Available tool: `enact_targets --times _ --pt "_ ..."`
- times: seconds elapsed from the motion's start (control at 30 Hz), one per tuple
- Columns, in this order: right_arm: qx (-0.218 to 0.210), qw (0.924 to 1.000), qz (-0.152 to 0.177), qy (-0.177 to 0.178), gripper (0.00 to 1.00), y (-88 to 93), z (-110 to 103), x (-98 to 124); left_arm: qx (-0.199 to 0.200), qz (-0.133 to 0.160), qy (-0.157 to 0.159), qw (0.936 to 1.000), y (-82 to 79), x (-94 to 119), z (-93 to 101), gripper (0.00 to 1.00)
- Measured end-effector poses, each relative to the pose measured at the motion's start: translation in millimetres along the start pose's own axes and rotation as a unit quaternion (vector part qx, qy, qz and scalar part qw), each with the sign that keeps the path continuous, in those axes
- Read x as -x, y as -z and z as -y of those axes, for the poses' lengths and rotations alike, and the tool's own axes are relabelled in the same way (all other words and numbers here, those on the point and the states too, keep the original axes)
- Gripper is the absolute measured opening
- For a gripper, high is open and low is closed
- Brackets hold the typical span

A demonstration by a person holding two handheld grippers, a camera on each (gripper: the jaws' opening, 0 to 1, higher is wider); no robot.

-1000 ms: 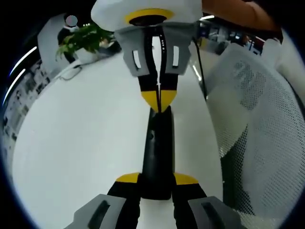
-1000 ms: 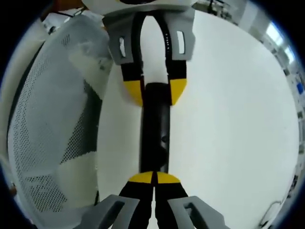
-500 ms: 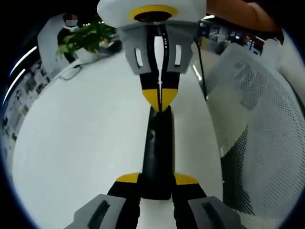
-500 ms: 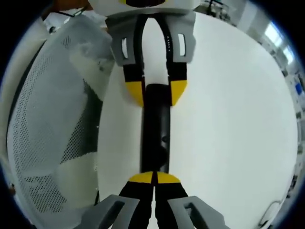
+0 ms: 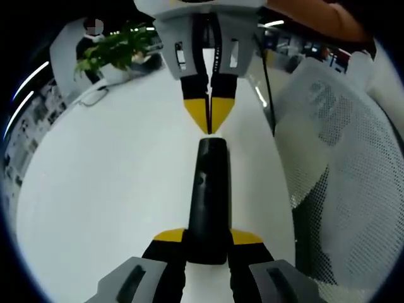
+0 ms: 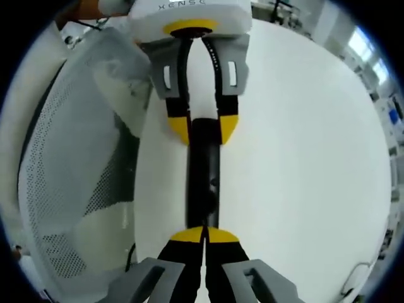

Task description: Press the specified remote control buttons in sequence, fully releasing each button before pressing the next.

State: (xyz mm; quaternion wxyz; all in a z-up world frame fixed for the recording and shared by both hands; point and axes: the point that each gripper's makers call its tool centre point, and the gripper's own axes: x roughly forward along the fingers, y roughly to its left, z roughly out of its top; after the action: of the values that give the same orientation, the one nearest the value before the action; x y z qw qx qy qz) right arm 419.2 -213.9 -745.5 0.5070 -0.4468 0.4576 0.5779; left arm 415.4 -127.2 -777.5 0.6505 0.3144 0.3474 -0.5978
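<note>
A long black remote (image 5: 209, 189) lies lengthwise on the white table (image 5: 107, 189). My left gripper (image 5: 207, 237) is shut on the remote's near end, one yellow-tipped jaw on each side. My right gripper (image 5: 208, 118) comes in from the top of the left gripper view with its jaws shut, its tips a small gap off the remote's far end. In the right gripper view the right gripper (image 6: 203, 235) stands shut at the near end of the remote (image 6: 203, 180), and the left gripper (image 6: 203, 126) clamps the far end.
A white mesh chair (image 5: 341, 164) stands close along the table's edge, also seen as the mesh chair (image 6: 69, 164). A green plant (image 5: 117, 50) and a thin cable (image 5: 95, 96) are at the table's far side. A person's arm (image 5: 322, 19) crosses the top.
My right gripper has drawn back from the remote's end, where its shut tips rested before; a gap now shows. The left gripper's hold is unchanged.
</note>
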Motion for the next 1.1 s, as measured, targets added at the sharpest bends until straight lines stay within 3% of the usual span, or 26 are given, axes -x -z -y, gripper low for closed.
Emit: enact_targets --times 0.7,1.1 --pt "0.018 0.9998 0.004 0.003 0.0 -19.1 3.0 13.5 -0.001 0.0 0.001 1.0 -0.2 -0.1 -1.2 0.24" --pt "0.027 0.9996 0.005 -0.005 0.0 -25.2 2.2 2.5 0.0 0.001 0.001 1.0 0.3 -0.1 -2.4 0.24"
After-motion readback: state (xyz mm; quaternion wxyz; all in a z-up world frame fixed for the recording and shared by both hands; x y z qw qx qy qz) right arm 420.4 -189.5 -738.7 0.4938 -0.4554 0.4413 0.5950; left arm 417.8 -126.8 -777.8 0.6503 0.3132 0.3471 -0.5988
